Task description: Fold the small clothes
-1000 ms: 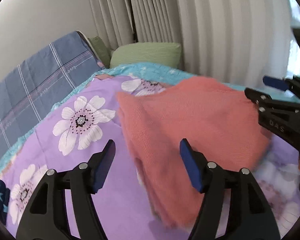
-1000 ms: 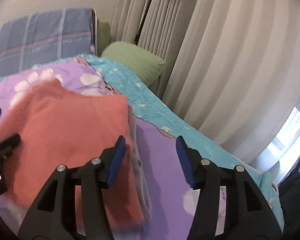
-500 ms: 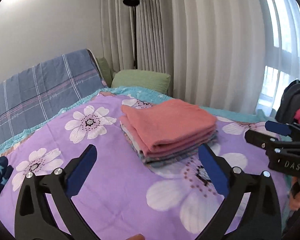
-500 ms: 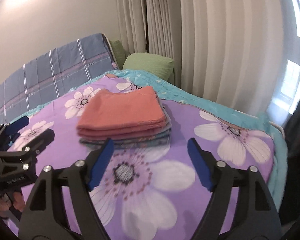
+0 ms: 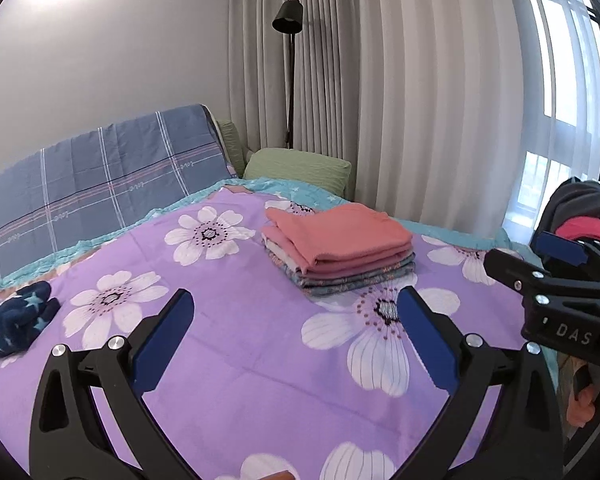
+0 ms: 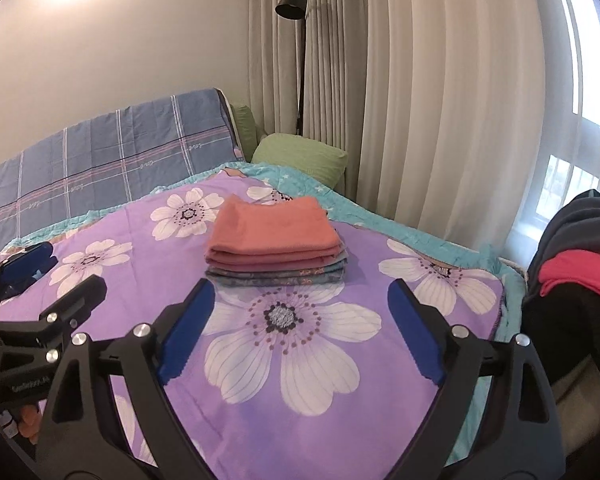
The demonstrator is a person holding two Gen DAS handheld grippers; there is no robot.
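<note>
With the coral garment (image 5: pixel 339 234) folded atop the stack (image 6: pixel 278 272) at twelve o'clock, both the left gripper (image 5: pixel 296 336) and right gripper (image 6: pixel 300 328), just opened, hold nothing; the heap (image 6: pixel 579 272) at three o'clock perhaps awaits.

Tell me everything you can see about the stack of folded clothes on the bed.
The stack of folded clothes lies on the purple flowered bedspread, toward the far end of the bed. A coral-pink knit piece is on top, pink layers sit under it, and blue-grey patterned fabric forms the bottom. Folded edges face the cameras, fairly even. Nothing touches it except the bedspread.
</note>
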